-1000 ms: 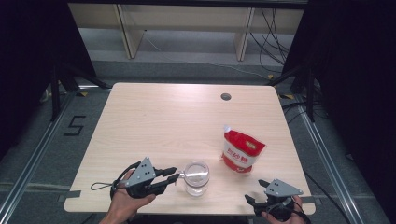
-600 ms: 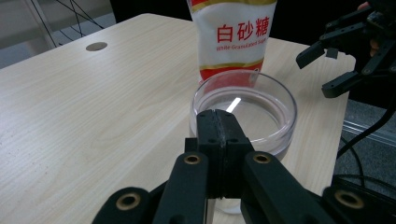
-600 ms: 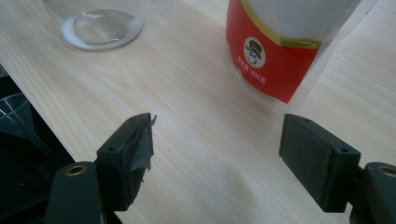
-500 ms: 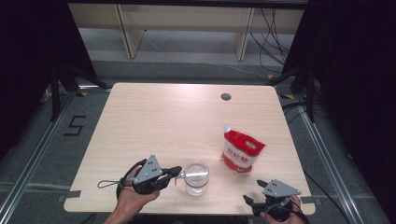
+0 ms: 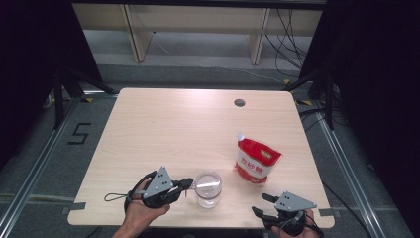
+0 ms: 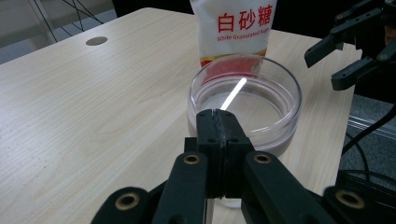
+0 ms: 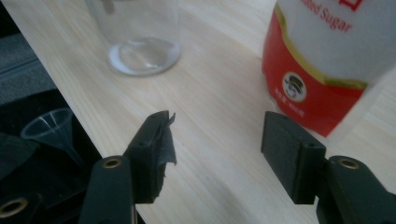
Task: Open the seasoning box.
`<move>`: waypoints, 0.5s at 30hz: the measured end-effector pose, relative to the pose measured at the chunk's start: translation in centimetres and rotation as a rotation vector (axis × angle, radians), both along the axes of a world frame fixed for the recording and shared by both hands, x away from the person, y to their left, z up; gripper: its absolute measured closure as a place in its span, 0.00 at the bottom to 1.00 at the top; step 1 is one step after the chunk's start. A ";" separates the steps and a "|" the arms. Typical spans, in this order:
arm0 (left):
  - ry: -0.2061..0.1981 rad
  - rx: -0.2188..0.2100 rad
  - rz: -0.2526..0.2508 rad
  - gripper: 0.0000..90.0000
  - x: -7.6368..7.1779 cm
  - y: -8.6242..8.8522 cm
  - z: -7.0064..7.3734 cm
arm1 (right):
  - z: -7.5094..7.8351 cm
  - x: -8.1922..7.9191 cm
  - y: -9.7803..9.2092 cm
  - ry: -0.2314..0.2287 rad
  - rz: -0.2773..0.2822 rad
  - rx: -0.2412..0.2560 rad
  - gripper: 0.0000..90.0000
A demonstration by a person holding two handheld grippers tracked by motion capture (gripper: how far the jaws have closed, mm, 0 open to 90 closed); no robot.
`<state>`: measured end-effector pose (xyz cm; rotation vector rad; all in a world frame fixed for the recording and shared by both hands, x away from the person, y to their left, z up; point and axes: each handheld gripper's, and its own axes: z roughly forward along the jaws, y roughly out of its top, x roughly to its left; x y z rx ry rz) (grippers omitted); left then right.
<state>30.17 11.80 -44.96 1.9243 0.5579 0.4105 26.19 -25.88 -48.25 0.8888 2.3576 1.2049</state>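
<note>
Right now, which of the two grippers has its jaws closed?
The left gripper, at the glass jar: its jaws are pressed together, tips at the jar's near rim. The right gripper, near the sugar bag, stands spread wide with nothing between.

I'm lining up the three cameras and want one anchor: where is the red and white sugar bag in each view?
High view: sugar bag stands right of centre, near the table's front edge.
Left gripper view: top centre, behind the glass jar.
Right gripper view: upper right, beyond the open jaws.
Shared landmark: the glass jar, left of the bag in the high view and at upper left in the right gripper view.
</note>
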 end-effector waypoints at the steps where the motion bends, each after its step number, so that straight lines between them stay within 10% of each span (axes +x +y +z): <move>1: 0.001 -0.002 0.002 0.98 0.0 0.0 0.0 | 0.0 0.0 0.1 -0.008 0.007 0.006 0.50; 15: 0.005 -0.019 0.027 0.98 -0.1 0.3 -0.3 | 0.4 0.1 2.7 -0.037 -0.002 0.064 0.43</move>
